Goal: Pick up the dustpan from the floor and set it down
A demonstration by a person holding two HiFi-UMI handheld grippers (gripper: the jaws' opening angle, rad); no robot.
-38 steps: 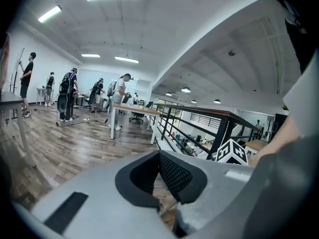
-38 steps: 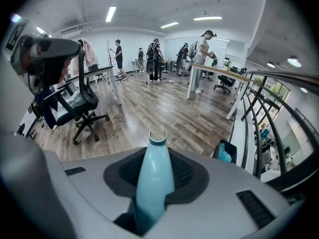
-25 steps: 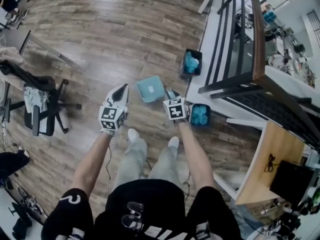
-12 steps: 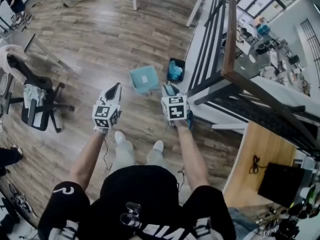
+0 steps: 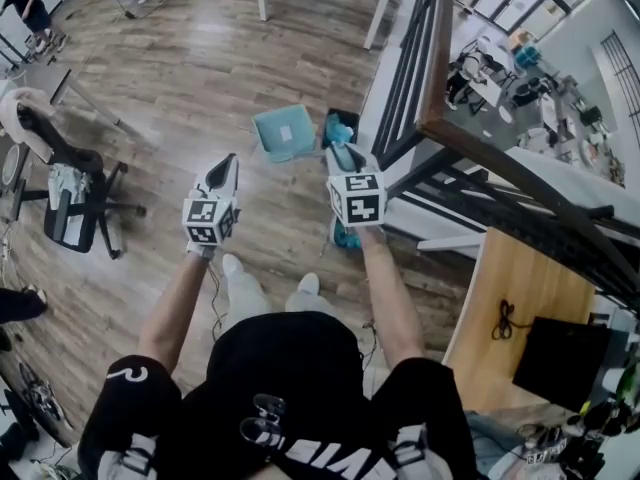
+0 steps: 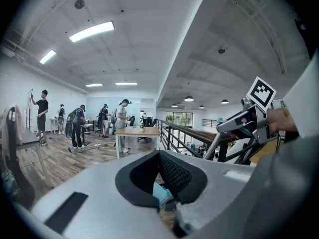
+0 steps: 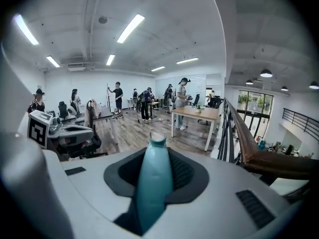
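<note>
While the right gripper (image 5: 345, 155) clamps the dustpan handle (image 7: 152, 183), the left gripper (image 5: 229, 162) stands parted and empty above the wood floor (image 5: 200, 78).

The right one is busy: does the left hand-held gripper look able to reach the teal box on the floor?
Probably yes: the left hand-held gripper is empty and only bare floor lies between it and the teal box, though the person would have to bend down.

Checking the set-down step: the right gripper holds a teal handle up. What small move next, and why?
Probably lower the right gripper toward the floor, jaws shut: the dustpan handle is clamped between them, raised above the floor, not yet set down.
</note>
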